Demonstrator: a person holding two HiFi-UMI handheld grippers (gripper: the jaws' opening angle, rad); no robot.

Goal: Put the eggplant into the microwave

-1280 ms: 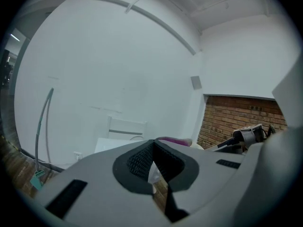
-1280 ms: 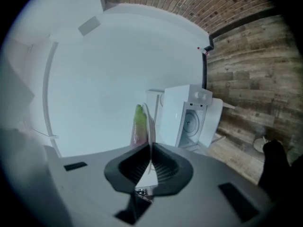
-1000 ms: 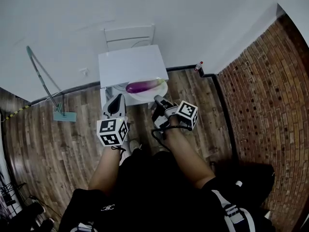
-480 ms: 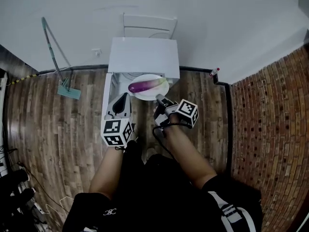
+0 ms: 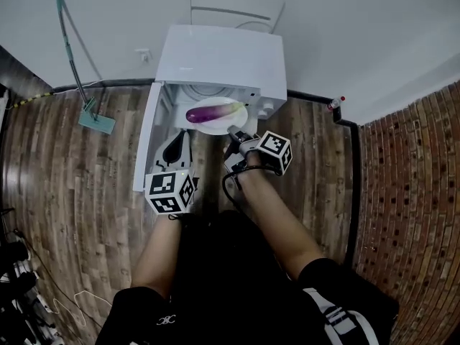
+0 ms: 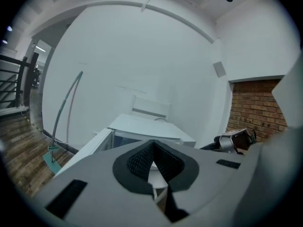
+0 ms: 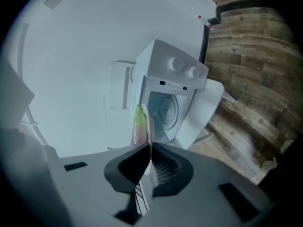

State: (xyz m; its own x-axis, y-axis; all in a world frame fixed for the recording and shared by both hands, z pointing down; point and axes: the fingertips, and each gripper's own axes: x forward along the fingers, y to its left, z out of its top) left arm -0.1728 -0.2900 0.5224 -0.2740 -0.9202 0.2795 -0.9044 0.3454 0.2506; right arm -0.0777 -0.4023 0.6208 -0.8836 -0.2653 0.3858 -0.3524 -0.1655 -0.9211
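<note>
1. On the right gripper (image 7: 149, 148) the fingers are clamped on the near rim of a white plate (image 7: 147, 119). The plate shows edge-on between them in the right gripper view.
2. On the left gripper (image 6: 152, 143) the fingers are pressed together with nothing between them.
3. The eggplant (image 5: 214, 111) lies lengthwise across the plate (image 5: 215, 128), purple with a green stem end. It is held just in front of the microwave's open cavity, not inside it.
4. In the head view the right gripper (image 5: 233, 131) and left gripper (image 5: 178, 136) sit side by side and point forward, tipped a little down. Their marker cubes (image 5: 169, 191) face the camera. Two bare forearms reach out from a person in dark clothes.
5. The white microwave (image 5: 219, 56) has its door (image 5: 147, 146) swung open to the left. The right gripper view shows its round turntable and two knobs.
6. Around it are a wooden plank floor (image 5: 72, 192), a white wall, a brick wall (image 5: 410, 192) on the right, a white chair (image 5: 233, 9) behind the microwave, and a mop (image 5: 75, 49) leaning at the left.
7. What the microwave stands on is hidden. A small red-capped object (image 5: 334, 105) in the corner is too small to identify.
</note>
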